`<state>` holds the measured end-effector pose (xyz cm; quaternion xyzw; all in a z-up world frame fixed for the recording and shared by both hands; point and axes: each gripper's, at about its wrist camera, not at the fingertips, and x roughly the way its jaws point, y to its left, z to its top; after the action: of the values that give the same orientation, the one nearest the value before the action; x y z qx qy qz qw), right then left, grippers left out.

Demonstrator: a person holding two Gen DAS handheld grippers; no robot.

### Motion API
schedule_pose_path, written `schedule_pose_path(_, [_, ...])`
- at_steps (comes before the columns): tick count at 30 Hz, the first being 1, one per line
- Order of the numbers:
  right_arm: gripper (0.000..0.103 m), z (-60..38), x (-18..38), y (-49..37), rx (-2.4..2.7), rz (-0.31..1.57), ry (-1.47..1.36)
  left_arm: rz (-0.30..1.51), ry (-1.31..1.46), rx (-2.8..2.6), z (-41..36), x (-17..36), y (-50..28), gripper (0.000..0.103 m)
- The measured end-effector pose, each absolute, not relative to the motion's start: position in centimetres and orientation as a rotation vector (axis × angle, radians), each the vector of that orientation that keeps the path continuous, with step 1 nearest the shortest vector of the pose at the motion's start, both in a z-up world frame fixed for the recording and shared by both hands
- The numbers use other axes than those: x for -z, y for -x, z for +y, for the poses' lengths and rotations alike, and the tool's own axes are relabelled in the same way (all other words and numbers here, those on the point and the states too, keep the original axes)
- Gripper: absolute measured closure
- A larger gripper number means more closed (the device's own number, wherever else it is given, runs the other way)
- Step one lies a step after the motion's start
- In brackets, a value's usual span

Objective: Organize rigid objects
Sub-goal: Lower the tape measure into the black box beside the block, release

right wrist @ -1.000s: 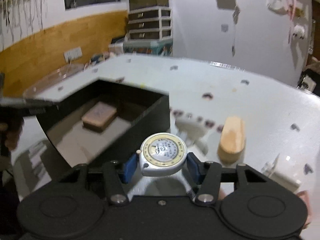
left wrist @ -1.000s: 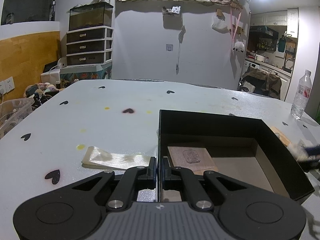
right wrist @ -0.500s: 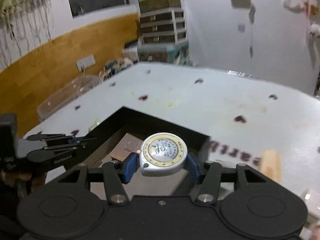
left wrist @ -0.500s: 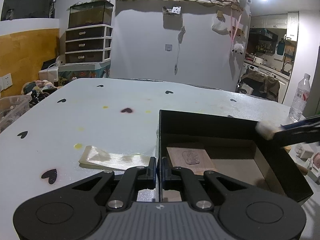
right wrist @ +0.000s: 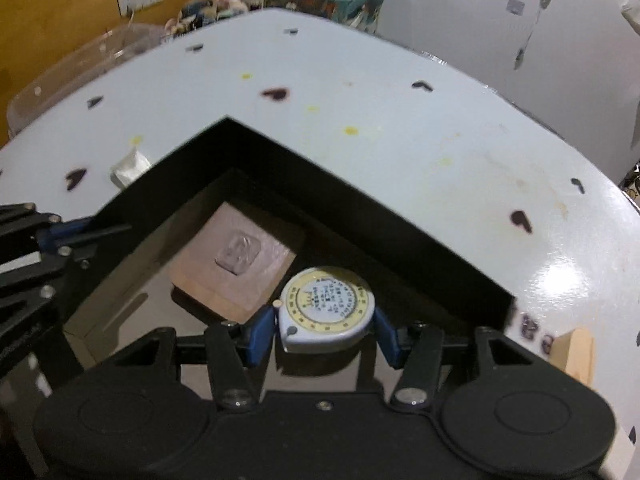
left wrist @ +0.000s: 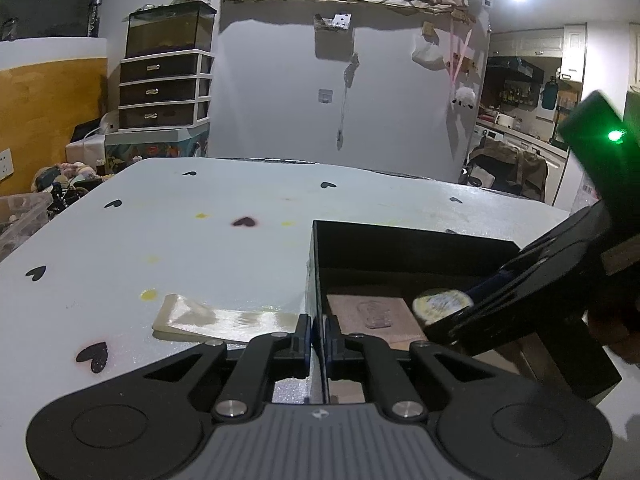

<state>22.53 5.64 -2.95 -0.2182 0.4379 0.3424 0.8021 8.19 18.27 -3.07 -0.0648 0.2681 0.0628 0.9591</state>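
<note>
A black open box (left wrist: 404, 240) (right wrist: 304, 184) sits on the white table. A brown wooden block (left wrist: 372, 314) (right wrist: 236, 258) lies on its floor. My right gripper (right wrist: 325, 322) is shut on a round tape measure (right wrist: 326, 308) with a yellow dial and holds it inside the box, beside the block; it also shows in the left wrist view (left wrist: 440, 304). My left gripper (left wrist: 317, 332) is shut on the box's left wall; it shows at the left of the right wrist view (right wrist: 80, 232).
A pale flat packet (left wrist: 208, 318) (right wrist: 128, 166) lies on the table left of the box. A wooden brush (right wrist: 576, 354) lies right of the box. A clear plastic bin (right wrist: 72, 68) stands beyond the table's left edge.
My right gripper has moved with the tape measure from beside the box, over its rim and down into it, next to the wooden block. The left gripper has stayed on the box wall.
</note>
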Motion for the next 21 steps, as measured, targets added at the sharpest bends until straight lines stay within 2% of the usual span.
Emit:
schedule_pose_path(7, [0.047,6.0,2.7,-23.4,-0.744,0.931,0.381,0.540,0.134,-0.134,18.1,3.0,-8.0,0.097])
schedule_pose_path(8, [0.044,5.8,2.6,-23.3,-0.745,0.931,0.372,0.539,0.137,-0.134,18.1,3.0,-8.0,0.097])
schedule_pose_path(11, [0.024,4.7,1.6,-22.8,-0.774,0.912,0.316,0.537,0.142,-0.133,18.1,3.0,-7.9,0.097])
schedule_pose_path(16, [0.023,1.9,-1.4,-21.3,-0.801,0.829,0.240,0.535,0.148,-0.139,18.1,2.9,-7.9,0.097])
schedule_pose_path(21, [0.015,-2.2,-4.0,-19.7,-0.815,0.728,0.163,0.528,0.149,-0.140,18.1,2.7,-7.6,0.097])
